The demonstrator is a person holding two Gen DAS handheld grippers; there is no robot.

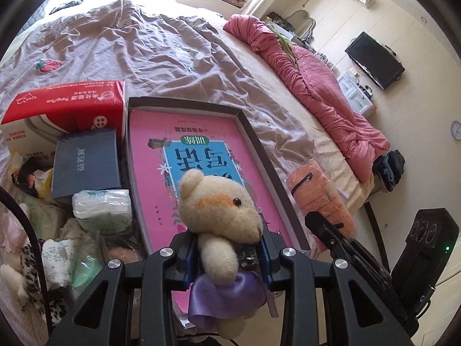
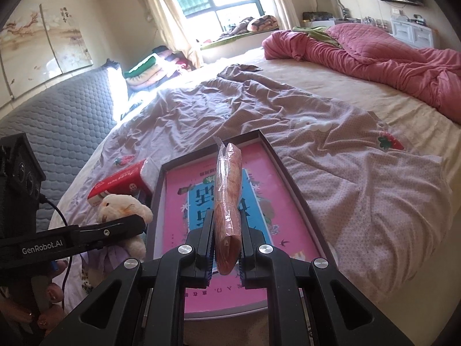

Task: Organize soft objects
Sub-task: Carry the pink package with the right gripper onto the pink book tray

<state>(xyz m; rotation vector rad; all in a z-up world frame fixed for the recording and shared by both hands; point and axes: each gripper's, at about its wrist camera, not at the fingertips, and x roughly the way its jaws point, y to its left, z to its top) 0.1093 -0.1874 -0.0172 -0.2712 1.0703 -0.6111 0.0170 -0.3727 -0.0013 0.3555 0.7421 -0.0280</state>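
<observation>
My left gripper [image 1: 227, 255] is shut on a cream teddy bear [image 1: 222, 213] with a purple satin skirt, held above the near end of a dark shallow tray [image 1: 253, 132] that holds a pink and blue book [image 1: 161, 155]. My right gripper [image 2: 226, 248] is shut on an orange soft item in a clear plastic wrapper [image 2: 227, 199], held upright over the same tray [image 2: 291, 173]. In the left wrist view the wrapped orange item [image 1: 317, 196] and right gripper show right of the tray. In the right wrist view the bear [image 2: 124, 207] and left gripper show left of the tray.
Left of the tray lie a red tissue pack [image 1: 66, 106], a dark grey box [image 1: 86, 164], a white wrapped pack [image 1: 102, 207] and a pile of soft things [image 1: 31, 262]. A pink quilt [image 1: 317, 86] lies along the bed's far side. A mauve sheet [image 2: 345, 173] covers the bed.
</observation>
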